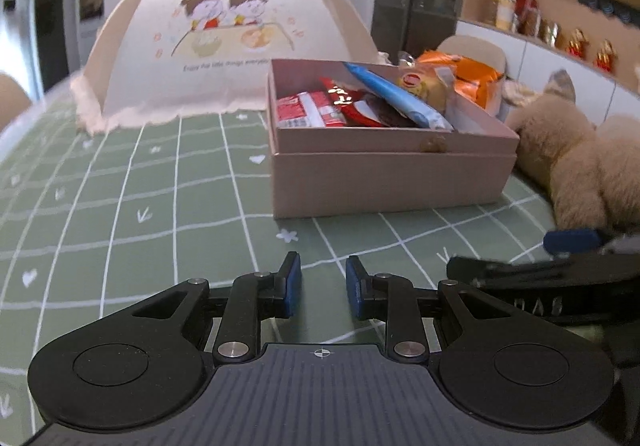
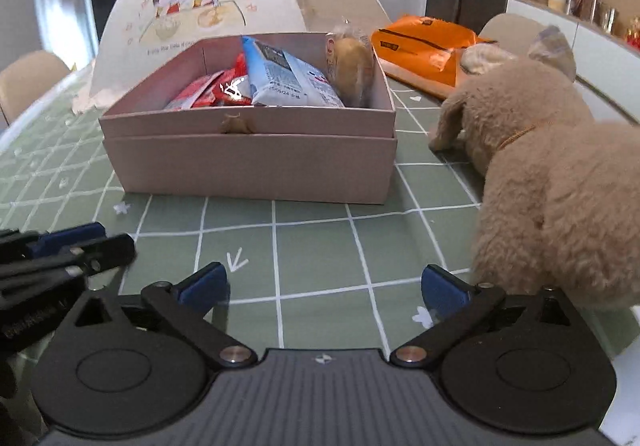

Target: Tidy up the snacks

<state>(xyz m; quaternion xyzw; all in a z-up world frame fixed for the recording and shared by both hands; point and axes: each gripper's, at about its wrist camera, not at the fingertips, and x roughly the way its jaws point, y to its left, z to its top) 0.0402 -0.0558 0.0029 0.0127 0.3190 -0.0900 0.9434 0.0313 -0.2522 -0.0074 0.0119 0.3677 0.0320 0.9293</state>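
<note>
Fingers of the left gripper [image 1: 320,282] stand narrowly parted, pinching nothing, over green checked tablecloth [image 1: 160,206]. Right gripper [image 2: 324,286] is spread wide, empty, just beside a plush dog [image 2: 540,174]. Ahead, toward the table's far edge, a pink box [image 2: 248,166] holds snack packets [image 2: 280,78].

The left gripper [image 1: 320,282] pointed forward and downward, its blue-padded fingers [image 1: 291,280] drawn close with a narrow gap and nothing between them. The right gripper [image 2: 324,286] sat just beside it at a like tilt, its jaws spread wide and empty.
</note>
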